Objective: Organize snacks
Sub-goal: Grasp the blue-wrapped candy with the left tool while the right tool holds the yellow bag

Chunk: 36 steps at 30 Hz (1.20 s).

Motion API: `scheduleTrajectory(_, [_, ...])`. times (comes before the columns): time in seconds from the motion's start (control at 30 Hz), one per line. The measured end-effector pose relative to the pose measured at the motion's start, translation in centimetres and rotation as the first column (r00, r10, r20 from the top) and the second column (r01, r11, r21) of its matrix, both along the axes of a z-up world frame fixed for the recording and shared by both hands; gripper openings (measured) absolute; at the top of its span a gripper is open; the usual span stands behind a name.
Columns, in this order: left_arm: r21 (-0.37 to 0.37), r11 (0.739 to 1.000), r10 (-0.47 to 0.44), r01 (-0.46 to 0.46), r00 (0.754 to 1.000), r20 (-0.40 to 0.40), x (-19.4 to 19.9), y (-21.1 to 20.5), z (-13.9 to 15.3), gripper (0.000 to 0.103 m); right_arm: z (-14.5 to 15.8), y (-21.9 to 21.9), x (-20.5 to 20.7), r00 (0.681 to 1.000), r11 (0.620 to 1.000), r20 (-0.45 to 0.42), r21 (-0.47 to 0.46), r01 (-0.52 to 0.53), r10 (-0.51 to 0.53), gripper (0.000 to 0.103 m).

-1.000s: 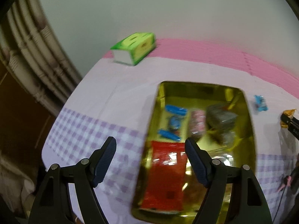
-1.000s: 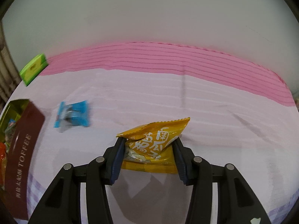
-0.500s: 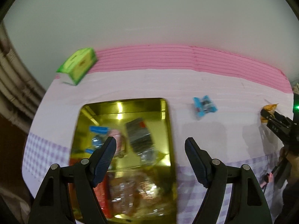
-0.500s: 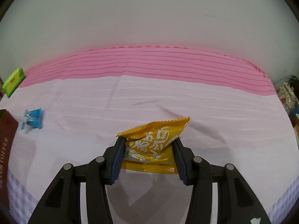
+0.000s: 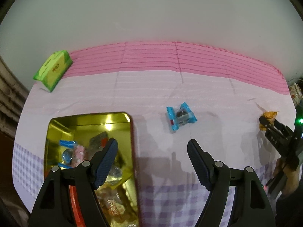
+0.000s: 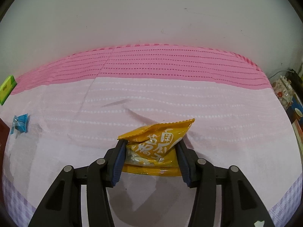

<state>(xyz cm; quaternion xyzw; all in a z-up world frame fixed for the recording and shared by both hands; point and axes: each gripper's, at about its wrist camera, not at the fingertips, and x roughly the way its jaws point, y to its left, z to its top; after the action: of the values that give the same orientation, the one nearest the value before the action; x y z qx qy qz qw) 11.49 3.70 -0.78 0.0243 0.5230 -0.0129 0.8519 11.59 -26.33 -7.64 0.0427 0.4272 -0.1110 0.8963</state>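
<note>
While the yellow snack packet [image 6: 157,147] sits pinched between the blue pads of the right hand-held gripper [image 6: 151,158], its crimped top edge sticks up and forward past the fingertips and its lower seam hangs out below them — the grip is across the packet's middle. From the left wrist view the same packet [image 5: 269,117] shows small at the far right, at the tip of the right hand-held gripper [image 5: 266,123], with a person's hand [image 5: 286,172] behind it.

A blue-wrapped candy [image 5: 180,117] lies loose on the pale pink cloth of the surface [image 5: 151,87], ahead of the left hand-held gripper [image 5: 152,151], whose jaws stand wide apart with nothing between them. In the right wrist view that candy [image 6: 19,123] lies far off to the left.

To the left of the candy stands an open gold tin [image 5: 89,119], already holding several wrapped snacks, among them blue-wrapped pieces and a pink one; the left finger of the left hand-held gripper overlaps the tin in the picture.

A green box [image 5: 53,70] rests at the far left corner of the surface, where the cloth turns to a deeper pink band [image 5: 170,56] along the wall — the near edge of the cloth is lilac check.
</note>
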Motion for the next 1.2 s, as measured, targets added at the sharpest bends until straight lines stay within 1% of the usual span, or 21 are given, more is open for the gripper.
scheduleTrajectory(0.17, [-0.031,1.000,0.002,-0.003,1.000,-0.025,1.7,-0.9,-0.6,0.076,0.1,0.2,-0.1,1.000,1.000,-0.001,-0.003,-0.001,0.001,0.048])
scheduleTrajectory(0.53, [-0.081,0.996,0.040,-0.047,0.996,-0.079,5.8,-2.6,-2.8,0.075,0.1,-0.1,0.1,1.000,1.000,0.000,0.004,-0.002,0.002,0.049])
scheduleTrajectory(0.77, [-0.073,0.996,0.046,-0.054,0.993,-0.109,8.3,-3.8,-4.3,0.072,0.0,-0.1,0.0,1.000,1.000,0.000,0.006,-0.001,0.001,0.049])
scheduleTrajectory(0.87, [-0.070,0.996,0.050,-0.060,0.990,-0.132,8.8,-3.9,-5.1,0.069,0.0,-0.1,0.0,1.000,1.000,0.000,0.006,-0.001,0.001,0.049])
scheduleTrajectory(1.07, [-0.069,0.997,0.027,-0.038,0.988,-0.153,8.9,-4.3,-6.0,0.059,0.0,-0.1,0.0,1.000,1.000,0.000,0.006,-0.001,0.001,0.049])
scheduleTrajectory(1.13, [-0.070,0.997,0.017,-0.029,0.988,-0.155,8.8,-4.5,-6.1,0.049,0.0,-0.2,0.0,1.000,1.000,0.000,0.006,-0.001,0.001,0.050])
scheduleTrajectory(1.2, [-0.070,0.997,0.004,-0.014,0.988,-0.153,8.5,-4.5,-6.2,0.044,0.0,-0.1,0.0,1.000,1.000,0.000,0.006,-0.001,0.001,0.050])
